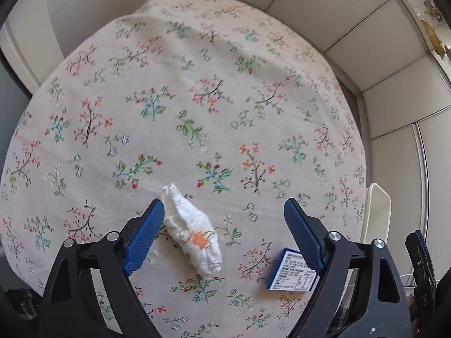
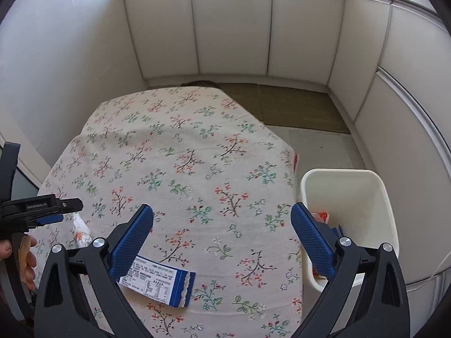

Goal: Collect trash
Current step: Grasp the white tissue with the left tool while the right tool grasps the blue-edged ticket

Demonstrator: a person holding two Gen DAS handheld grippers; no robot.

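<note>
clear: tablecloth far half | obstacles: tissue, box, bin beside edge

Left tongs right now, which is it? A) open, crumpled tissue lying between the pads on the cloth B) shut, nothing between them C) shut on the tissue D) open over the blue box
A: in the left wrist view the left tongs stand wide open, and the crumpled tissue lies on the floral tablecloth between the pads, close to the left one, not pinched.

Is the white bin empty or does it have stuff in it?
Not empty. The white bin beside the table already holds some trash, reddish and blue bits by its near wall.
</note>
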